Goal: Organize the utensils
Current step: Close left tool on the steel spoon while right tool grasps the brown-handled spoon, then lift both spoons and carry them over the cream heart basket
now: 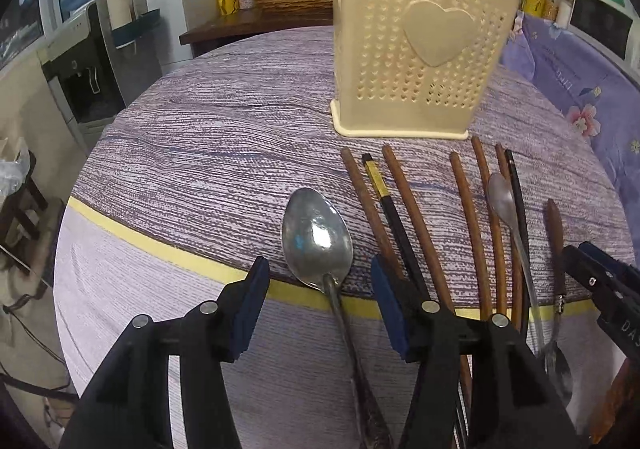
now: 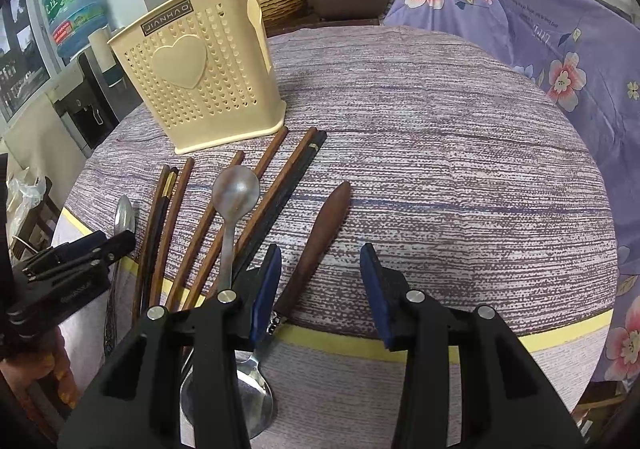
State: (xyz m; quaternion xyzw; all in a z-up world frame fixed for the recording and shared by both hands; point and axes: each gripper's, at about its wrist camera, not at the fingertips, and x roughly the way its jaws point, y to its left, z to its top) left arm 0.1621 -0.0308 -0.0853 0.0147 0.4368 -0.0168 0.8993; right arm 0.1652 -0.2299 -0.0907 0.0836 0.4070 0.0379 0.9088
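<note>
Left claw (image 1: 318, 281) hangs over the near edge of the table with its jaws apart and gripping nothing; the big steel spoon (image 1: 318, 239) lies on the cloth between them, its bowl pointing far and its patterned handle running back toward the near edge under the claw. Right claw (image 2: 320, 289) is likewise partly open and empty, poised above a brown wooden-handled spoon (image 2: 320, 245) whose steel bowl rests near, below the claw. Between the two spoons lies a fan of chopsticks (image 1: 416, 217), mostly round brown wood with a couple of black ones, one banded in gold, and a small slim spoon (image 1: 502, 201) resting across them. Behind everything, on the far side, stands the cream plastic holder (image 1: 416, 49), upright, perforated with small holes and bearing a raised heart on its face. All of it sits on a purple-grey woven tablecloth (image 1: 224, 137) with a yellow stripe near the edge. I judge the big spoon to be stiff, fairly light and slick; its polished bowl would slide in the pads, so the narrow neck or the embossed handle looks the surer place to pinch. The chopsticks are light, rigid and prone to roll, best taken around mid-length.
</note>
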